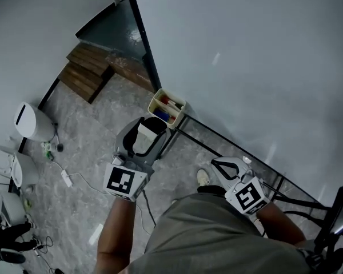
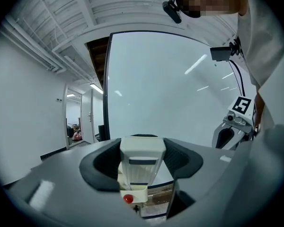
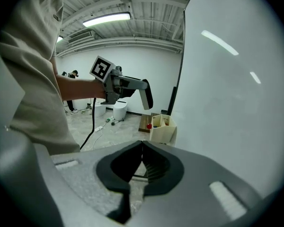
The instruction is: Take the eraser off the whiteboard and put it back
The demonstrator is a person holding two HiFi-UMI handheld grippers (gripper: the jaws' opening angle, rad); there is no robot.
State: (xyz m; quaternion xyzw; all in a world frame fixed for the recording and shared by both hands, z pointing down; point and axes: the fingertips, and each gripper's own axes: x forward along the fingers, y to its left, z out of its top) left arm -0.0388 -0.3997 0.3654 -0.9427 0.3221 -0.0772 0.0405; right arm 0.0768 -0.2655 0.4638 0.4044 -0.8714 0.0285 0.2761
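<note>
My left gripper [image 1: 144, 133] is shut on the white eraser [image 1: 144, 135], which has a dark underside. In the left gripper view the eraser [image 2: 142, 157] fills the gap between the black pads [image 2: 104, 164], facing the whiteboard [image 2: 170, 93]. Just beyond it a cream marker holder [image 1: 167, 108] hangs at the whiteboard's [image 1: 246, 61] lower left corner; it shows below the eraser as the holder [image 2: 135, 198] with a red cap inside. My right gripper [image 1: 226, 165] is shut with nothing in it, low by the board's bottom rail; its jaws [image 3: 142, 144] meet.
The board's black stand frame [image 1: 257, 167] runs along the floor under the board. Wooden steps [image 1: 88, 73] lie at the back left. White bins [image 1: 30, 121] and a power strip with cable [image 1: 66, 178] sit on the floor at left. A black stand [image 1: 338, 221] is at right.
</note>
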